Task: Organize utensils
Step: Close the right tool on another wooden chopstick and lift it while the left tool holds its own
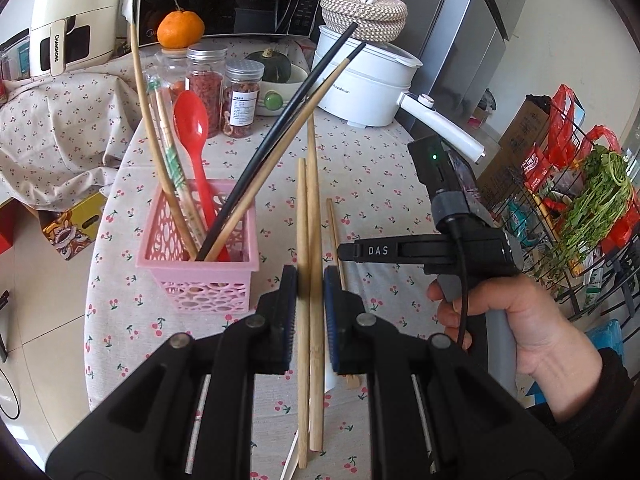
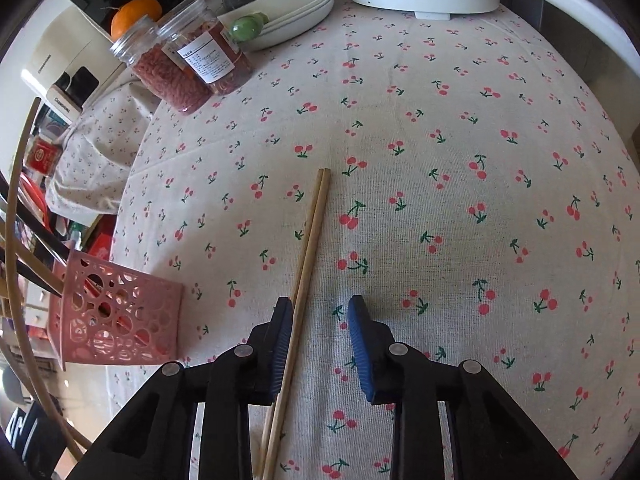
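- Two bamboo chopsticks [image 1: 310, 280] sit clenched between the jaws of the left gripper [image 1: 310, 292], running from 6 o'clock up toward 12 o'clock in the left wrist view, lifted off the cherry-print surface [image 1: 380, 152].
- Just at 10 o'clock from those jaws stands the pink basket [image 1: 200, 276], holding a red spoon [image 1: 192, 128], a black chopstick [image 1: 280, 120], a brown chopstick [image 1: 296, 120], wrapped chopsticks [image 1: 172, 160] and a long thin stick [image 1: 138, 80].
- At 3 o'clock the person's right hand [image 1: 516, 320] grips the handle of the right gripper, whose black body points in toward the held pair.
- Right gripper [image 2: 320, 344] has its jaws released and spread wide, with another chopstick pair [image 2: 308, 260] lying on the surface between them, touching or almost touching the left blue pad [image 2: 282, 344] and well apart from the right one.
- That pair runs from 6 o'clock up to just short of the middle of the right wrist view.
- Farther out, at 11 o'clock in the left wrist view, stand spice jars [image 1: 206, 84] and an orange [image 1: 180, 29]; at 1 o'clock sits a white electric pot [image 1: 364, 80].
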